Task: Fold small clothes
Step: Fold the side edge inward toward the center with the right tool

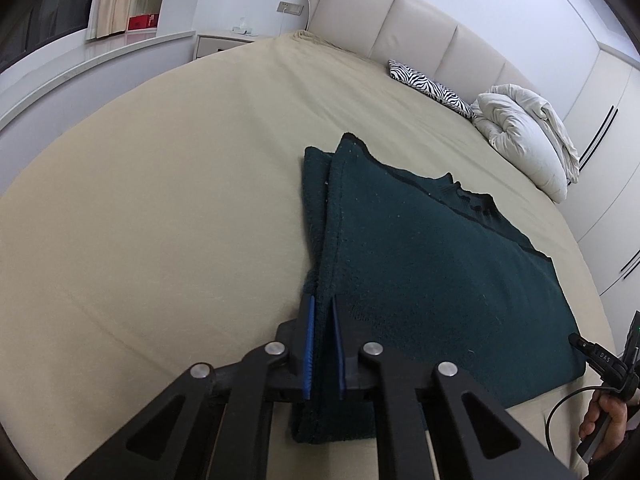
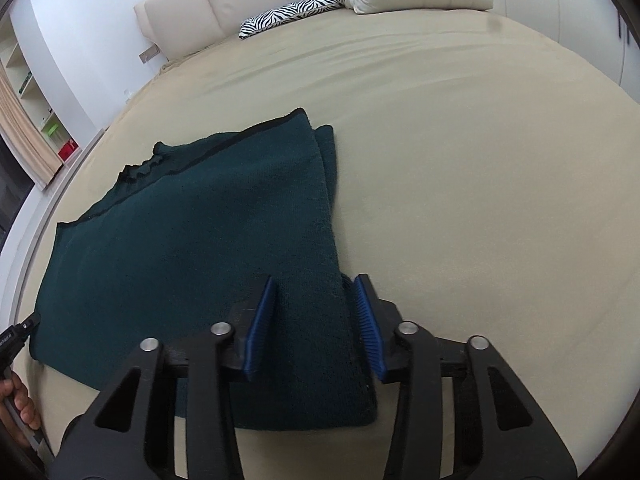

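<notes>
A dark green knitted sweater [image 1: 420, 260] lies flat on the beige bed [image 1: 160, 220], both long sides folded inward. In the left wrist view my left gripper [image 1: 322, 300] is shut on the sweater's folded left edge near the hem, and the blue pads pinch a raised ridge of fabric. In the right wrist view the same sweater [image 2: 192, 248] spreads to the left. My right gripper [image 2: 316, 280] straddles its folded right edge near the hem. Fabric fills the gap between the blue pads [image 2: 366, 320], and both press against it.
A white pillow [image 1: 520, 136] and a zebra cushion [image 1: 428, 88] lie by the padded headboard [image 1: 400, 20]. A nightstand [image 1: 224, 42] and shelves stand beyond the bed; white wardrobe doors [image 1: 608, 160] are on the right. A person's hand [image 1: 604, 416] grips a black handle at the frame edge.
</notes>
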Action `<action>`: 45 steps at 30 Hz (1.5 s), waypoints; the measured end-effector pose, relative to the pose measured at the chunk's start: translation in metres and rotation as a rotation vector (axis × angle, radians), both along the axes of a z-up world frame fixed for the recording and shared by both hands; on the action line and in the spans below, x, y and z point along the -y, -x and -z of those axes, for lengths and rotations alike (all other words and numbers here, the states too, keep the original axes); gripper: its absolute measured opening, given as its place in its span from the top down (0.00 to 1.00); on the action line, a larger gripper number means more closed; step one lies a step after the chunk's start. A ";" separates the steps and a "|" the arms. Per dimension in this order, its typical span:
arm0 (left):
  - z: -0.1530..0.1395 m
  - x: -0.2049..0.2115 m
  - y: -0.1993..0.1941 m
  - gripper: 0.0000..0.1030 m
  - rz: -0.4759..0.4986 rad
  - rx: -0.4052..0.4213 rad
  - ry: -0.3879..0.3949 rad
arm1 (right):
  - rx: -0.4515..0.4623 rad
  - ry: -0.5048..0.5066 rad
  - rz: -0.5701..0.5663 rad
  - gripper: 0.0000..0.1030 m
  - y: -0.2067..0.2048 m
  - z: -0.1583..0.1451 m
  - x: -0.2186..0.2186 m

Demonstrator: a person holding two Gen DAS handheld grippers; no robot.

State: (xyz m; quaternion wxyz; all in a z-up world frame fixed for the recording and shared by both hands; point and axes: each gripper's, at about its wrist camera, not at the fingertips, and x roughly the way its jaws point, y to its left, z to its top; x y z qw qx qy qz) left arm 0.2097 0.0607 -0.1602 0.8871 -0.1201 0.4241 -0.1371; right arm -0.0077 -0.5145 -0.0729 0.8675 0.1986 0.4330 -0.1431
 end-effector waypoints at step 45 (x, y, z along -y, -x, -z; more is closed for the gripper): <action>0.013 -0.005 0.008 0.88 0.004 -0.027 -0.026 | -0.019 -0.037 0.019 0.92 0.038 0.003 0.009</action>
